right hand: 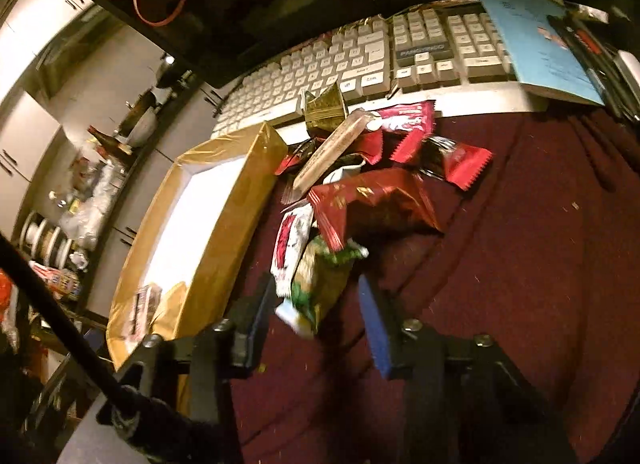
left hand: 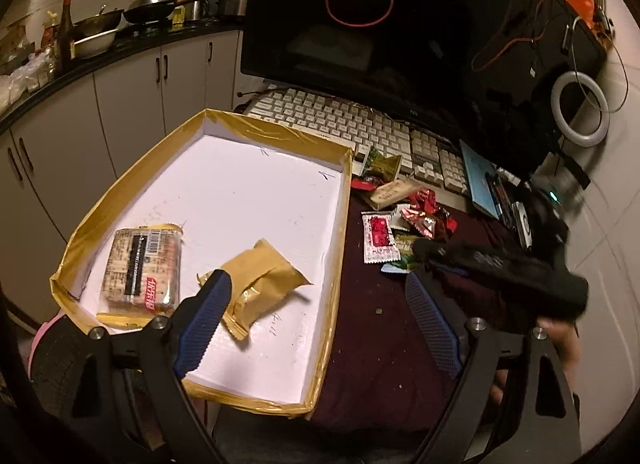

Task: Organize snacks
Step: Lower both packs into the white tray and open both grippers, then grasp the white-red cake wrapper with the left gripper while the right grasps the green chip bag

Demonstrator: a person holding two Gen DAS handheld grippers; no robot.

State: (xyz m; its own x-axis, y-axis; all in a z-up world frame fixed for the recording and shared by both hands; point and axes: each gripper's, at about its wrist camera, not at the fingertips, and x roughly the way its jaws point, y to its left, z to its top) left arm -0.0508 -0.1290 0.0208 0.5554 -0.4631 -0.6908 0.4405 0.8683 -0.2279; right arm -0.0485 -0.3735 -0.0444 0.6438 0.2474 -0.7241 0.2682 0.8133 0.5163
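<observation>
A shallow white tray with gold-taped rim [left hand: 140,179] holds a clear-wrapped cracker pack [left hand: 140,268] and a gold packet [left hand: 260,280]. My left gripper [left hand: 320,296] is open and empty, its left finger over the gold packet. A pile of snack packets [left hand: 400,215] lies on the maroon cloth right of the tray. In the right wrist view my right gripper [right hand: 320,304] is open, its fingers on either side of a green snack packet [right hand: 320,284] at the near end of the pile [right hand: 372,191]. The tray [right hand: 224,223] is to its left.
A white keyboard [left hand: 360,123] and a dark monitor [left hand: 380,23] stand behind the pile. A blue notebook [right hand: 540,43] with pens lies on the keyboard's right end. A kitchen counter with pans [left hand: 120,23] is at the far left.
</observation>
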